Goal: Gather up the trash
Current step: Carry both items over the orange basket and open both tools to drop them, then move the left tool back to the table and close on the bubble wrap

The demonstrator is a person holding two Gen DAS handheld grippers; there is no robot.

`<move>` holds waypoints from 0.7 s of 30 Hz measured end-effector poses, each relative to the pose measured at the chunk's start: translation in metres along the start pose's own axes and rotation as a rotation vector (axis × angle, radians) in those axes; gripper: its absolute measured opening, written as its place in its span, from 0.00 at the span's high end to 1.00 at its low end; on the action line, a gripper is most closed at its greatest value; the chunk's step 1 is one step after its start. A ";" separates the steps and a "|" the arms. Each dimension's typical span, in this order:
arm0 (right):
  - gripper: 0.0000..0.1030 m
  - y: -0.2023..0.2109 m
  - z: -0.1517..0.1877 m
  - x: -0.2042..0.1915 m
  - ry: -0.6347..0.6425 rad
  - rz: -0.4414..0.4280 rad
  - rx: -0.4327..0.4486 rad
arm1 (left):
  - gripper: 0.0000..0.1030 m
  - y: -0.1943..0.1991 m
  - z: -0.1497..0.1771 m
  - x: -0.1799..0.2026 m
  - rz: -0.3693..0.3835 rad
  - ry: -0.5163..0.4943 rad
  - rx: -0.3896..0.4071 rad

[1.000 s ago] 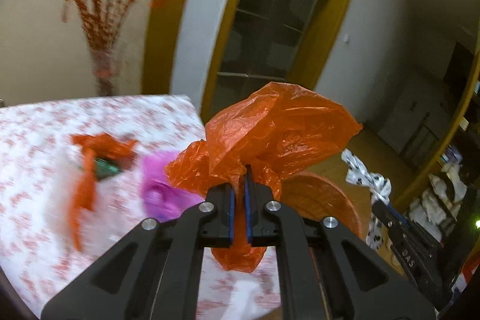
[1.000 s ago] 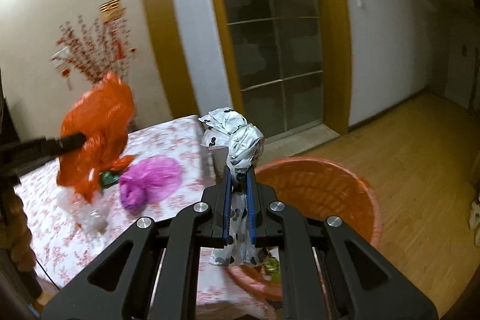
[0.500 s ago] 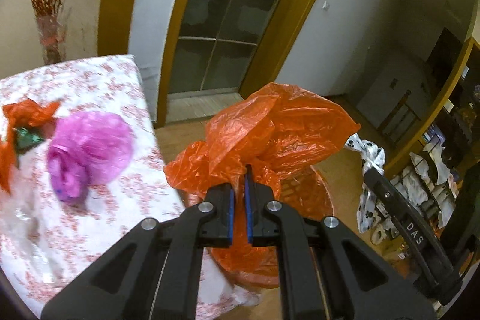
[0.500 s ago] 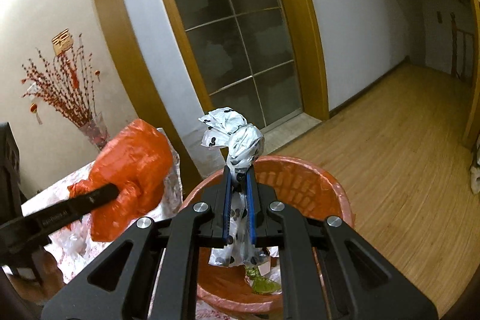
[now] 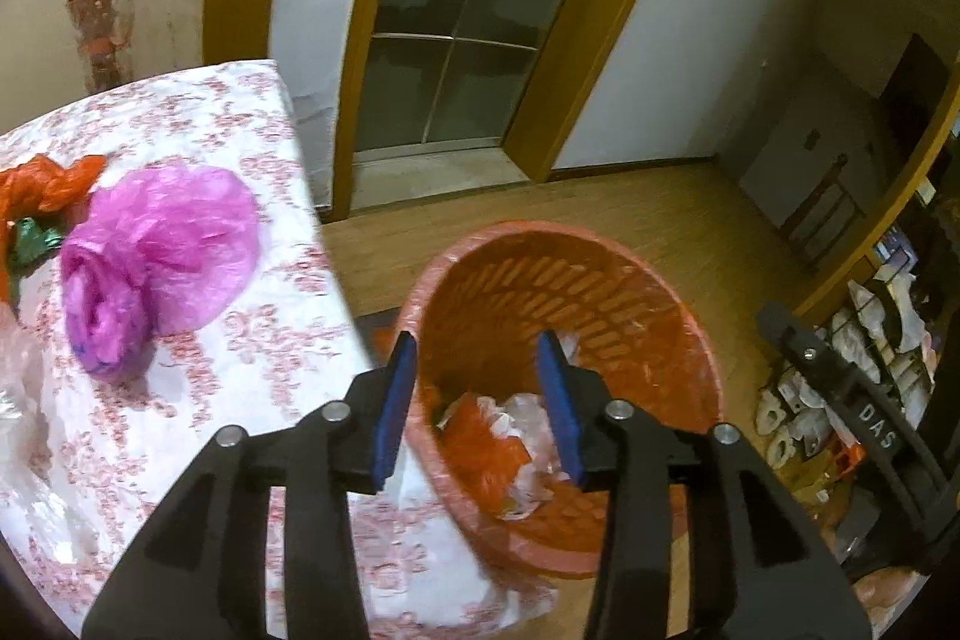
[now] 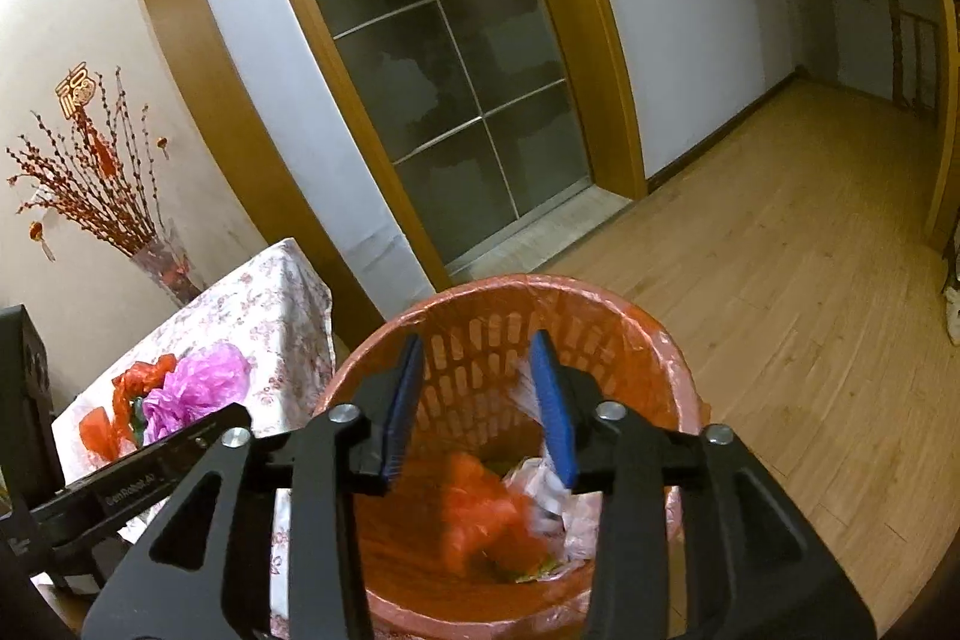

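An orange slotted trash basket (image 5: 672,316) (image 6: 606,304) stands on the floor beside the table. Both grippers hang over it. My left gripper (image 5: 480,400) is open and empty. My right gripper (image 6: 477,403) is open and empty. An orange plastic bag (image 5: 480,439) (image 6: 480,514) and a white spotted bag (image 6: 546,490) lie inside the basket with other scraps. On the table lie a crumpled purple bag (image 5: 150,256) (image 6: 198,388), another orange bag (image 5: 48,178) (image 6: 120,400) and a green wrapper (image 5: 36,238).
The table (image 5: 198,460) has a floral cloth and its corner sits next to the basket. A vase of red branches (image 6: 162,262) stands at the table's far end. A sliding glass door (image 6: 450,70) is behind. Wooden floor (image 6: 780,250) spreads to the right.
Both grippers opened over the basket. The orange bag and the spotted white bag dropped out of them into the basket.
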State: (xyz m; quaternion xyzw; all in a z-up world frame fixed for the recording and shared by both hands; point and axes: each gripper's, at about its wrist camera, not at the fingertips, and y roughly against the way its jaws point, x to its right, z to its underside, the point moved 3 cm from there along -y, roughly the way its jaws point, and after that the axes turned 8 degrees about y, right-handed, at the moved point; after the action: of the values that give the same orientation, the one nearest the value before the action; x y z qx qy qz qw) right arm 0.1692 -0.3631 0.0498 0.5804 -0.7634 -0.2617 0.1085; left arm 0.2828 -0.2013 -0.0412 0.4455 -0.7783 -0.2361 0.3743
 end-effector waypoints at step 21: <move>0.61 -0.001 0.017 -0.071 0.139 -0.092 -0.043 | 0.47 0.118 0.008 -0.094 -0.227 0.018 0.232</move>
State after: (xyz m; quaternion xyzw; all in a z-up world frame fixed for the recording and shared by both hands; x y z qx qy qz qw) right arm 0.1836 -0.2922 0.0444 0.6291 -0.7209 -0.2416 0.1615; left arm 0.2459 -0.0614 0.0024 0.5732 -0.7414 -0.1812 0.2982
